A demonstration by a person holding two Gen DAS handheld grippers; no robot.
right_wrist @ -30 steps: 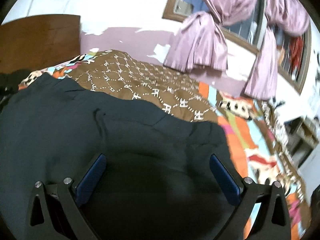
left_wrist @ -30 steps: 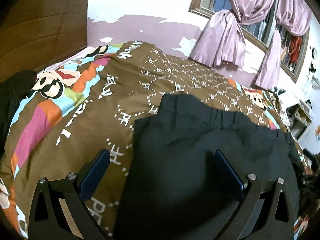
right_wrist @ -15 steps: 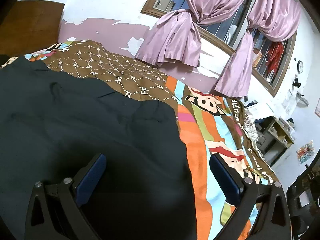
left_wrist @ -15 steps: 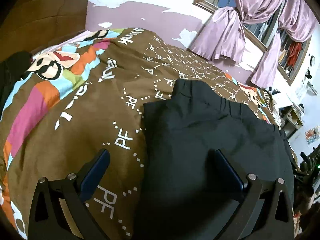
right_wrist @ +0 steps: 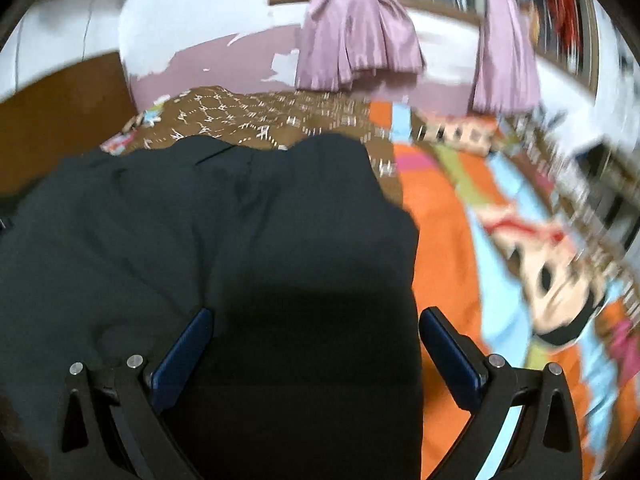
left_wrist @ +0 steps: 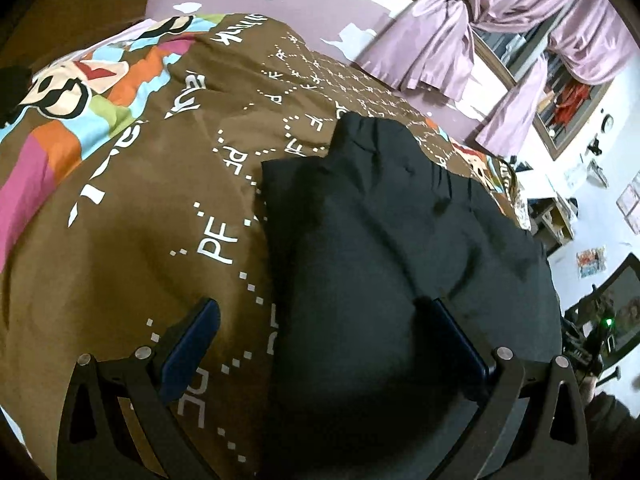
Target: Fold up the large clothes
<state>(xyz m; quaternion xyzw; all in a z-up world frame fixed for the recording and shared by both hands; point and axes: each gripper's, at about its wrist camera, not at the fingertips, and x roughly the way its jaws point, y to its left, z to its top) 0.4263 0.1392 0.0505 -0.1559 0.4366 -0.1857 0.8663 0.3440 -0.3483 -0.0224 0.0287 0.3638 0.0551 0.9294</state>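
A large black garment lies spread on a bed with a brown and multicoloured patterned cover. My left gripper is open and empty above the garment's left edge, one finger over the cover and one over the cloth. In the right wrist view the same black garment fills the left and centre. My right gripper is open and empty above the garment's right edge, with the orange part of the cover to its right. The right wrist view is blurred.
A wooden headboard stands at the far left. Tied purple curtains hang at a window on the back wall. Shelves and clutter stand beside the bed at the right. A dark item lies at the bed's left edge.
Both grippers stayed open while moving. The left view shifted forward and right along the garment's left edge. The right gripper swung towards the garment's right edge, and its view is now motion-blurred.
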